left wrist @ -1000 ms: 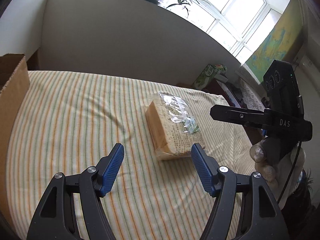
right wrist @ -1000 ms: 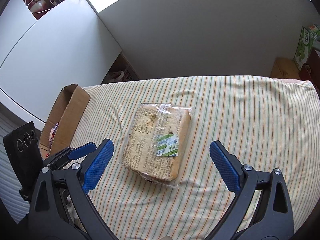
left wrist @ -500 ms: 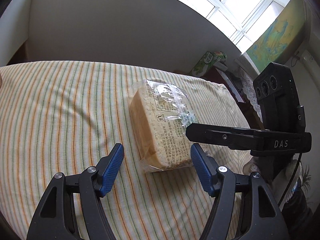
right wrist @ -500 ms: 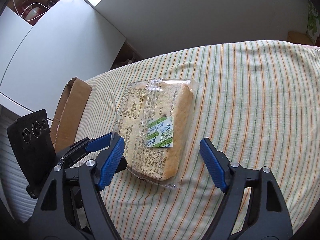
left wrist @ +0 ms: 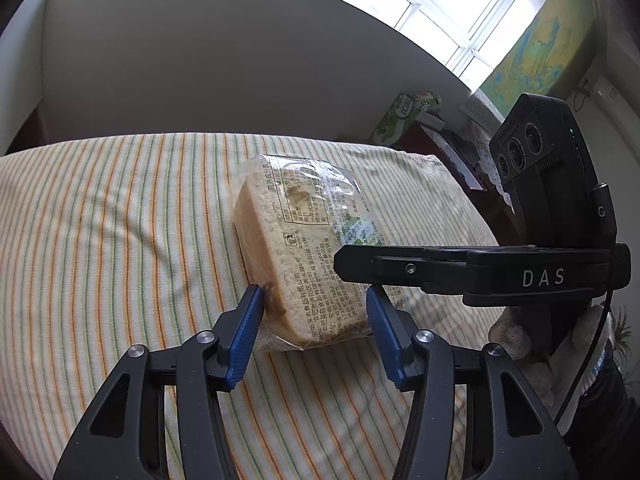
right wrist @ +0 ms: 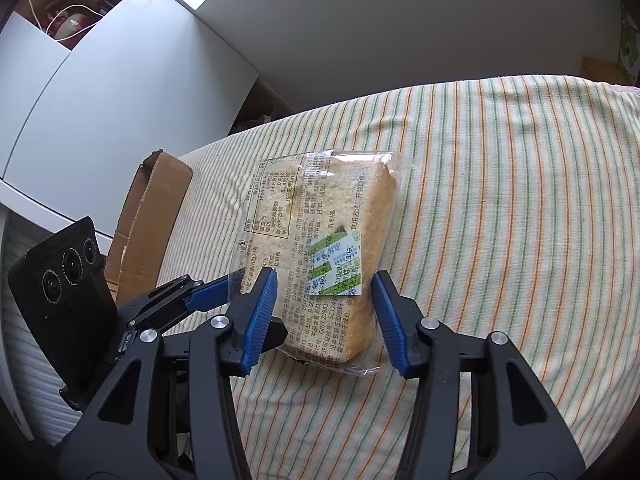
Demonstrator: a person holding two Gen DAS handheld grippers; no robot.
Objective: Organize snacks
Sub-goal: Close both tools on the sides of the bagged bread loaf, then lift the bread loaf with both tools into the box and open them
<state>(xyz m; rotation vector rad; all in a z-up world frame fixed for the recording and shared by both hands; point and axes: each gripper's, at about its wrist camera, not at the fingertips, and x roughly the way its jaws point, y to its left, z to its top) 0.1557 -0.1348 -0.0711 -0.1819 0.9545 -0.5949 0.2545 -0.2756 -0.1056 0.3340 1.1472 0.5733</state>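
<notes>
A clear-wrapped loaf of sliced bread (left wrist: 288, 240) (right wrist: 320, 208) lies on the striped cloth (left wrist: 120, 220). My left gripper (left wrist: 316, 308) straddles the loaf's near end. Its jaws are closing and both blue pads touch the wrapper's sides. From the other side, my right gripper (right wrist: 324, 296) closes over the same end. Its pads sit against the bag beside the green-and-white sticker (right wrist: 338, 266). One black finger (left wrist: 400, 268) of the right gripper crosses over the loaf in the left wrist view. A blue finger (right wrist: 208, 296) of the left gripper shows at the bag's left edge in the right wrist view.
An open cardboard box (right wrist: 148, 220) stands at the cloth's left edge in the right wrist view. A white cabinet (right wrist: 120, 100) rises behind it. Past the far right corner sits a green carton (left wrist: 400, 120). A gloved hand (left wrist: 520, 336) holds the right gripper.
Both grippers have come in toward the loaf's near end and their jaws have narrowed from wide apart to the loaf's width. The loaf now lies between both pairs of pads.
</notes>
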